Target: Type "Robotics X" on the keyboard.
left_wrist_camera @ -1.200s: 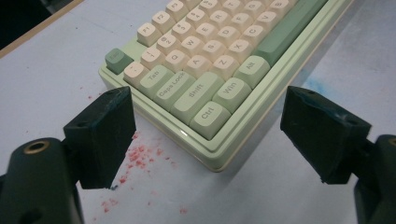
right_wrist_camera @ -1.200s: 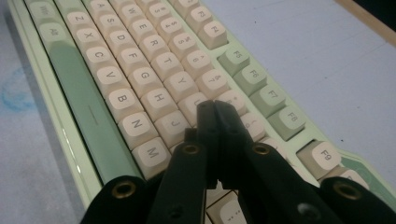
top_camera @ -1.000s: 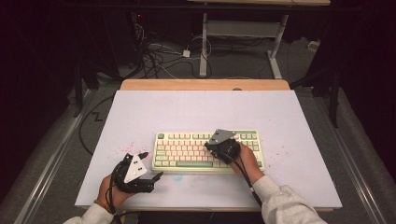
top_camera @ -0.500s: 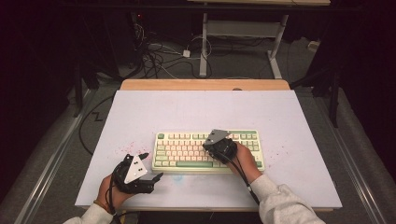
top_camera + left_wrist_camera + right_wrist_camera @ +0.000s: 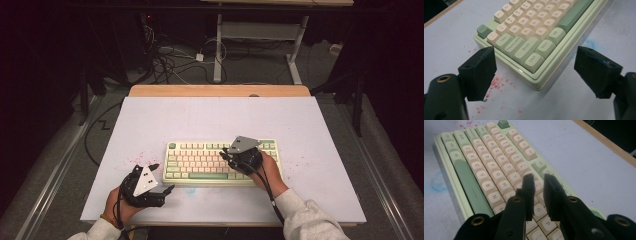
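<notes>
A pale green mechanical keyboard with cream keycaps sits near the front middle of the white table top, long edge facing the person. The right gripper hovers over the keys on the keyboard's right half; in the right gripper view its black jaws have just been opening and now stand a narrow gap apart, nothing clamped between them, tips just above the cream keys. The left gripper rests on the table just beside the keyboard's front left corner, jaws spread wide and empty, framing the Ctrl corner in the left gripper view. Some red speckles stain the table by that corner.
</notes>
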The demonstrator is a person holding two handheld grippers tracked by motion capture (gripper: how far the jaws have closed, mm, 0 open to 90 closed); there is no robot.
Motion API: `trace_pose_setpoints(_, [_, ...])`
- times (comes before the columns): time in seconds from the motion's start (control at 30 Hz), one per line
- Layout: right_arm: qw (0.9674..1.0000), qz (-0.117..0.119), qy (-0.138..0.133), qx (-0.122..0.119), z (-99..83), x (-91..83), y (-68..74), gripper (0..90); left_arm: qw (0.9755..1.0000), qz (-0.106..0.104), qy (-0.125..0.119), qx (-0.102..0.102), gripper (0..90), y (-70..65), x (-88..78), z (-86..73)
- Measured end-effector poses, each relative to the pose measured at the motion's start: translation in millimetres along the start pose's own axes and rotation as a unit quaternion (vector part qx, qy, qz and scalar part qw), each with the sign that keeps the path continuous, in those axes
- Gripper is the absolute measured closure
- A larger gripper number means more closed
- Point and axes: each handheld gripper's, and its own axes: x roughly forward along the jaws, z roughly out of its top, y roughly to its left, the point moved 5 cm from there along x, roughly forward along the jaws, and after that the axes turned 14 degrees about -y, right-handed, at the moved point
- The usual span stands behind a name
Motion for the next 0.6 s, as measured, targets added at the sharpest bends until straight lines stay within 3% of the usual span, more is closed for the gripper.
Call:
trace_pose_setpoints(0.17, [0.9999, 0.002, -0.012, 0.0, 3.0, -5.8, 0.8, 67.8, 1.0, 0.0, 0.0, 0.0, 17.2, 0.1, -0.1, 0.0])
trace_pose_setpoints(0.33, [0.9998, 0.013, -0.015, -0.005, 4.9, -10.9, 3.1, 49.5, 1.0, 0.001, 0.0, 0.0, 17.2, 0.3, -0.6, 0.4])
trace_pose_setpoints(0.4, [0.9998, 0.004, -0.021, -0.003, 5.8, -13.4, 3.8, 39.2, 1.0, 0.001, 0.0, 0.0, 17.3, 0.3, -0.7, 0.5])
trace_pose_setpoints(0.6, [0.9992, 0.006, -0.04, -0.005, 8.9, -23.7, 6.3, 25.2, 1.0, 0.001, 0.0, 0.0, 17.3, 0.5, -1.1, 0.8])
